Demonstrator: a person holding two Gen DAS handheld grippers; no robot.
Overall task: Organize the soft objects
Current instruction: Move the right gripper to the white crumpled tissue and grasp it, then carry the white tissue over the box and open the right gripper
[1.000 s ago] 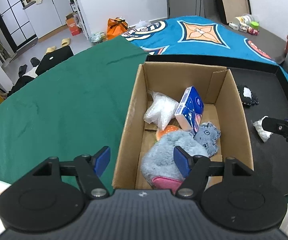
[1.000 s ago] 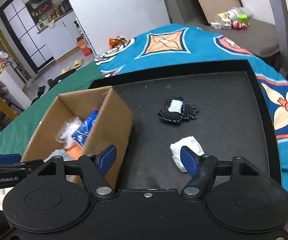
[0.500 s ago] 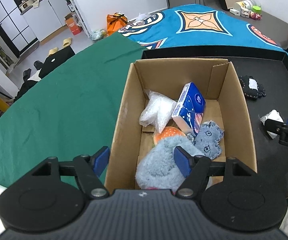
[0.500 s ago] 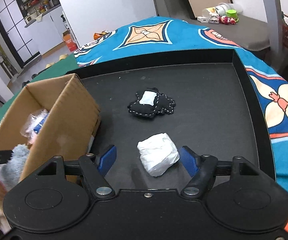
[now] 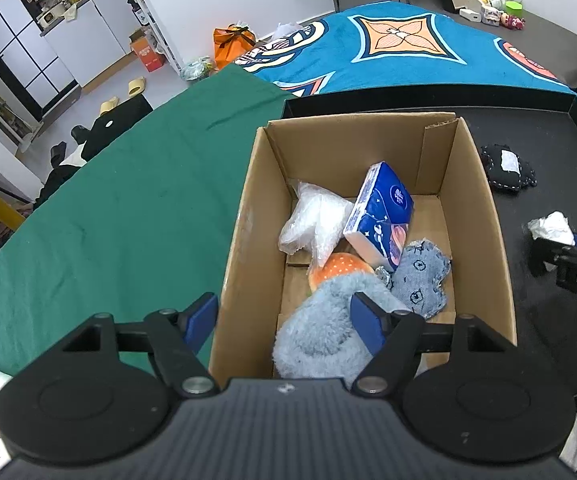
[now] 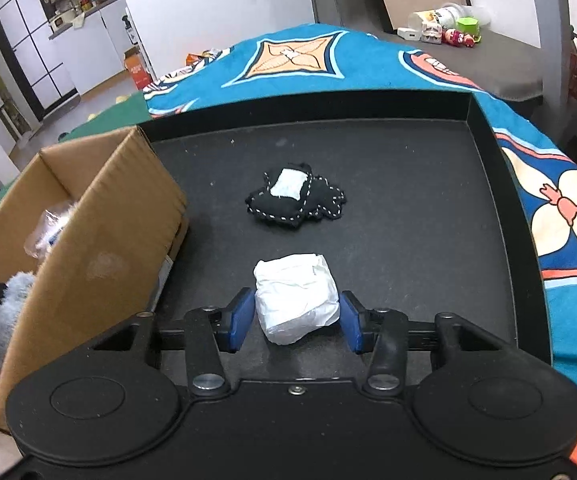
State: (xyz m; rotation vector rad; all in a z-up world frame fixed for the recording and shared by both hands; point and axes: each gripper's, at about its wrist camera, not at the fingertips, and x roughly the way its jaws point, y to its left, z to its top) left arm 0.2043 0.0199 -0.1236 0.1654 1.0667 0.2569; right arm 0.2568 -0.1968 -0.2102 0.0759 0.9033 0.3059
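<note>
A cardboard box stands on the black tray. Inside lie a fluffy blue plush, a grey denim toy, an orange toy, a blue tissue pack and a clear bag. My left gripper is open above the box's near end. My right gripper is open, its fingers on either side of a white wrapped bundle on the tray. A black stitched toy lies beyond it.
The tray has raised edges and sits on a teal patterned cloth. A green cloth covers the table left of the box. Small toys and a tub stand far behind on a grey surface.
My right gripper has moved forward and now has the white bundle between its fingers, which stand narrower. My left gripper has drawn back a little over the box.
</note>
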